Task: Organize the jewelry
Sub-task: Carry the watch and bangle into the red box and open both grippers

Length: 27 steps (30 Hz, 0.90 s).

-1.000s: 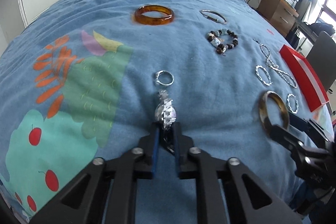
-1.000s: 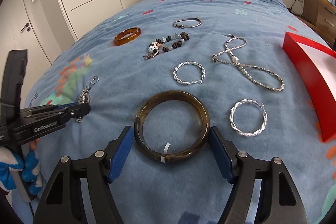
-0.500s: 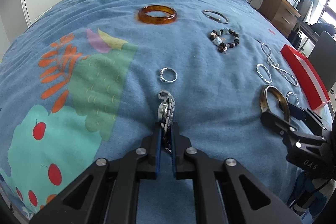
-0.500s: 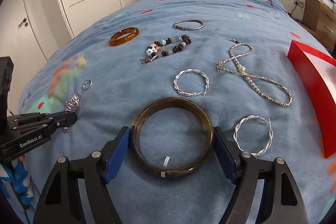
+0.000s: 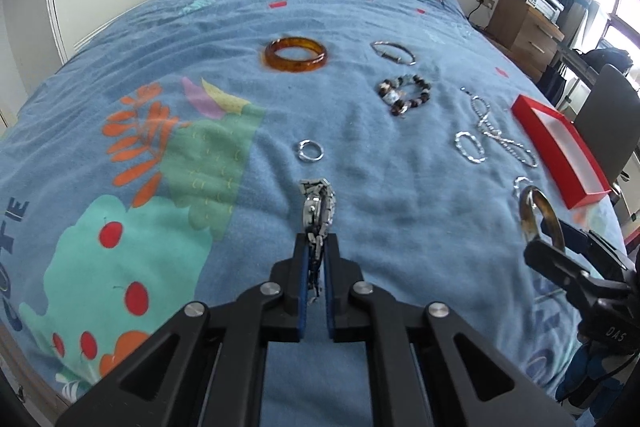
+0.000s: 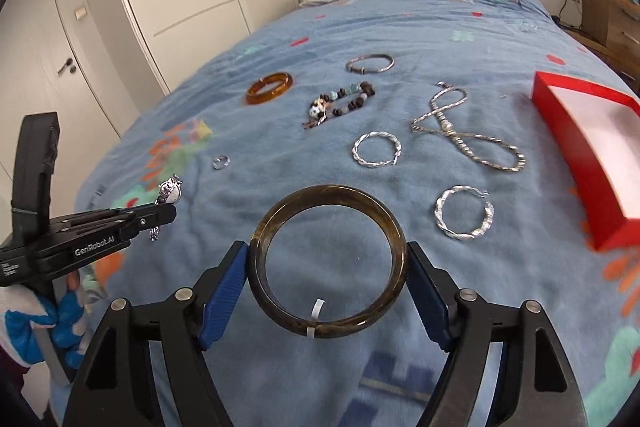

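Left gripper (image 5: 315, 259): jaws nearly closed, pinching the metal band of a silver watch (image 5: 318, 205); the watch juts forward past the fingertips, above the blanket.
Right gripper (image 6: 327, 269): jaws spread wide, blue pads pressed on both sides of a dark brown bangle (image 6: 327, 263); the bangle is held flat between them, with a white tag on its near edge.
Blanket (image 5: 200, 27): blue, with printed fruit and leaves, covering the bed.
Ring (image 5: 310, 151): small, silver, lying on the blanket just beyond the watch.
Amber bangle (image 5: 296, 54): flat on the blanket, farther back.
Silver cuff (image 6: 369, 62): at the back, right of the amber bangle.
Bead bracelet (image 6: 340, 103): dark beads, just in front of the cuff.
Chain (image 6: 466, 137): silver, looped in a figure eight, between the bead bracelet and the box.
Hoops: two twisted silver ones, far hoop (image 6: 376, 149) beside the chain, near hoop (image 6: 464, 213) right of the held bangle.
Box (image 6: 560, 119): red, open, white inside, at the right edge of the bed.
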Tool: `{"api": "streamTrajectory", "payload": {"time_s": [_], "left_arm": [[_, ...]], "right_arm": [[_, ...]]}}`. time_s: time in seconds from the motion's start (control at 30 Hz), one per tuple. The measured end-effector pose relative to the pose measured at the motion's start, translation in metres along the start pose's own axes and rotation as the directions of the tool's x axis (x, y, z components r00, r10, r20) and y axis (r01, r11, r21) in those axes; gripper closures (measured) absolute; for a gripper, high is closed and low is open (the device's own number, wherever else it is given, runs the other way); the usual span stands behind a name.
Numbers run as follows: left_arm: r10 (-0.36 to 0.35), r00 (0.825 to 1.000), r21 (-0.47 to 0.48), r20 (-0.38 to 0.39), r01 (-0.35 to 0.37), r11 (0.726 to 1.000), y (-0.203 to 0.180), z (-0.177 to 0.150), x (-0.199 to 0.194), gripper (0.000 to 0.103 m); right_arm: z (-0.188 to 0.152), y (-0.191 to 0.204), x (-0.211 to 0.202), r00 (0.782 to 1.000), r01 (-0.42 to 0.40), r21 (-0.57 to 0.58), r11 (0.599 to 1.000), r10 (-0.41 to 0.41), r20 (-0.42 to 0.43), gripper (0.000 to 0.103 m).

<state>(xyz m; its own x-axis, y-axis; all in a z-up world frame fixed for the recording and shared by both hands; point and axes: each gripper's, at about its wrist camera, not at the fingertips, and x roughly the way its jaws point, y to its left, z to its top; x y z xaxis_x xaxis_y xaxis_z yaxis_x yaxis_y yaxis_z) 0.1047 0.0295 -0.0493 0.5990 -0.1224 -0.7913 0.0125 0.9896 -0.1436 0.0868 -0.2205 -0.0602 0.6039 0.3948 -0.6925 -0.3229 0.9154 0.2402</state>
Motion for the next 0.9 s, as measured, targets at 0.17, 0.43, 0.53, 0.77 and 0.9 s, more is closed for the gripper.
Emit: {"api": "streamTrajectory", "payload": {"time_s": [0.17, 0.43, 0.53, 0.77, 0.9], "left_arm": [[-0.027, 0.999, 0.043, 0.023, 0.026, 0.999, -0.021, 0.005, -0.023, 0.097], [-0.148, 0.988, 0.158, 0.030, 0.142, 0.977, -0.099, 0.037, -0.036, 0.097], [-0.224, 0.974, 0.197, 0.022, 0.215, 0.957, -0.146, 0.059, -0.031, 0.097], [-0.332, 0.943, 0.296, -0.016, 0.321, 0.900, -0.247, 0.103, 0.001, 0.097], [-0.361, 0.931, 0.346, -0.064, 0.360, 0.867, -0.302, 0.123, 0.035, 0.097]], "right_arm": [[0.000, -0.005, -0.035, 0.998, 0.007, 0.012, 1.000, -0.008, 0.059, 0.027], [0.012, -0.058, -0.096, 0.985, 0.086, 0.055, 0.995, -0.093, 0.142, 0.027], [0.024, -0.092, -0.112, 0.977, 0.135, 0.066, 0.989, -0.144, 0.157, 0.027], [0.061, -0.177, -0.117, 0.969, 0.207, 0.040, 0.978, -0.210, 0.132, 0.027], [0.077, -0.226, -0.099, 0.978, 0.195, 0.010, 0.981, -0.196, 0.067, 0.027]]}}
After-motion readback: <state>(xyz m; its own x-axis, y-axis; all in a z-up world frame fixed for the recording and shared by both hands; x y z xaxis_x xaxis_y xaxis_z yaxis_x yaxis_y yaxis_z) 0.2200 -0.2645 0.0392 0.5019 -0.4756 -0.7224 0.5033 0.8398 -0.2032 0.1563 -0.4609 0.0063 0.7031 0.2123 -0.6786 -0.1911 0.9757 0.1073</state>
